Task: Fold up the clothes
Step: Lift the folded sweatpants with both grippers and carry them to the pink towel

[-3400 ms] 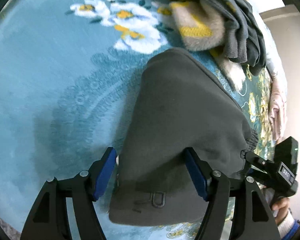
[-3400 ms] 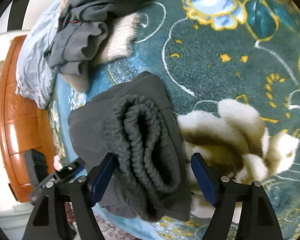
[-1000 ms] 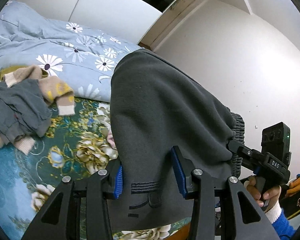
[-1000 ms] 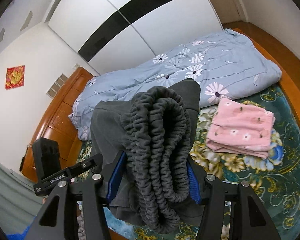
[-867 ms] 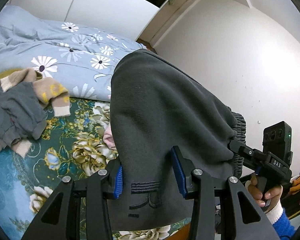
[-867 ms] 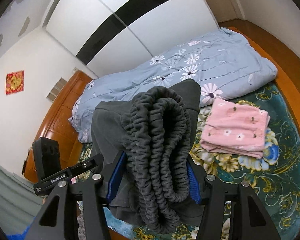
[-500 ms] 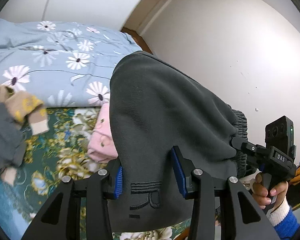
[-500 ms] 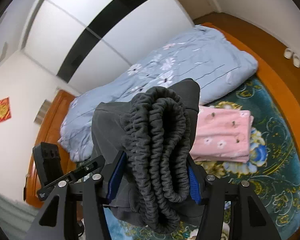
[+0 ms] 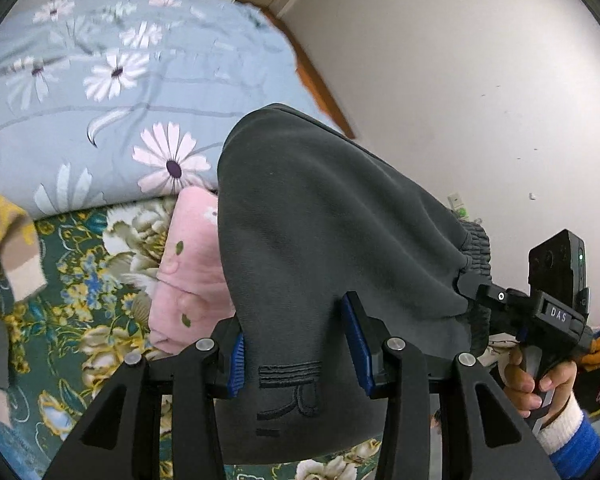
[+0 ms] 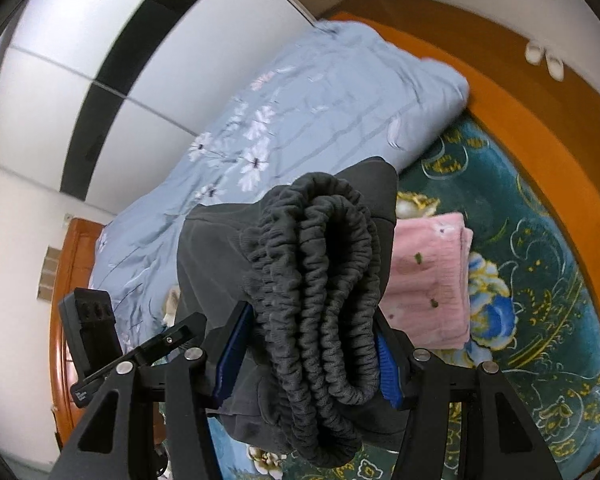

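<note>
- Gripping a folded dark grey garment (image 9: 324,240) from both ends, the left tongs (image 9: 298,344) are clamped on its flat fleece end with the stitched emblem, and the right tongs (image 10: 308,352) are clamped on the bunched elastic waistband (image 10: 320,264) end.
- The bundle hangs in the air between the two tools, above the patterned green bed cover (image 10: 540,264) and in front of the blue daisy quilt (image 9: 100,92).
- It looks like thick knit fleece: soft, limp and moderately heavy for clothing, so any unheld edge will probably sag and the layers may slide open if one side lets go first.
- Its matte, slightly fuzzy surface should give the blue pads good friction; slipping seems unlikely.
- The ribbed waistband is springy and lumpy, stacked in several rolls, and makes a bulky but secure hold; the flat end is thinner and needs all layers pinched together.
- A folded pink garment (image 10: 428,276) with small dark motifs lies flat on the bed cover near the foot of the quilt, towards the bed's orange wooden edge (image 10: 548,128); it looks plush and neatly squared.
- Tan and yellow clothing (image 9: 8,248) shows at the left margin, too blurred to identify with confidence.
</note>
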`<state>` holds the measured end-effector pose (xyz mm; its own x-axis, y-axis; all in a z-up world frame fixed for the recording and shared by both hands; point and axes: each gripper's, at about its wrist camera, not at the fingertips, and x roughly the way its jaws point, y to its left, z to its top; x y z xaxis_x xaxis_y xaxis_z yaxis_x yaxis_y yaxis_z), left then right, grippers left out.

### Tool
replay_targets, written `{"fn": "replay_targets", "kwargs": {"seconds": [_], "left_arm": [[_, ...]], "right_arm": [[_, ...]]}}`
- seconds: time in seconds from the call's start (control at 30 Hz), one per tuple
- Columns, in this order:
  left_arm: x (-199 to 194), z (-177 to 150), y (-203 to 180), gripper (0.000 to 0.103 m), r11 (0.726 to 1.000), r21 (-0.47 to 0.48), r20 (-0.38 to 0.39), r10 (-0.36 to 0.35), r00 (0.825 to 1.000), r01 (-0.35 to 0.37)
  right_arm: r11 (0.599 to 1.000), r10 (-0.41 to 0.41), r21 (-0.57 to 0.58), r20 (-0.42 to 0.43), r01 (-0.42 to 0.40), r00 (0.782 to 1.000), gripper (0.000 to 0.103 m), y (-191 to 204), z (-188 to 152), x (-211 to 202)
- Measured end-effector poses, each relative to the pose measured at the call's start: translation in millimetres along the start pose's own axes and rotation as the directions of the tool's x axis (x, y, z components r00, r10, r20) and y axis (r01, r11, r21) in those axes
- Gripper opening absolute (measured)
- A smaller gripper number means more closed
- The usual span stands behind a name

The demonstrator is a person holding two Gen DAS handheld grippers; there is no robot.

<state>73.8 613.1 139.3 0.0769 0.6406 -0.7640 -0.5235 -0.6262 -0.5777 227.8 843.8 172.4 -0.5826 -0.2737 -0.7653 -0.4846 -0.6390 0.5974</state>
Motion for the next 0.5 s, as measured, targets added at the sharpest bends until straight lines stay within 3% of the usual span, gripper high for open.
{"fn": "replay_targets", "kwargs": {"seconds": [0.3,0.5], "left_arm": [[80,16,46,0.043,0.995,-0.078,-0.112,0.05,0.992,-0.059],[110,19,62,0.043,0.989,-0.101,-0.136,0.092,0.986,-0.107]], "right_arm": [[0.997,-0.019,0.072,-0.106,0.026,0.994,0.059,-63,21,91],[0.991,-0.012,0.13,-0.141,0.031,0.99,0.059,-101,27,137]]}}
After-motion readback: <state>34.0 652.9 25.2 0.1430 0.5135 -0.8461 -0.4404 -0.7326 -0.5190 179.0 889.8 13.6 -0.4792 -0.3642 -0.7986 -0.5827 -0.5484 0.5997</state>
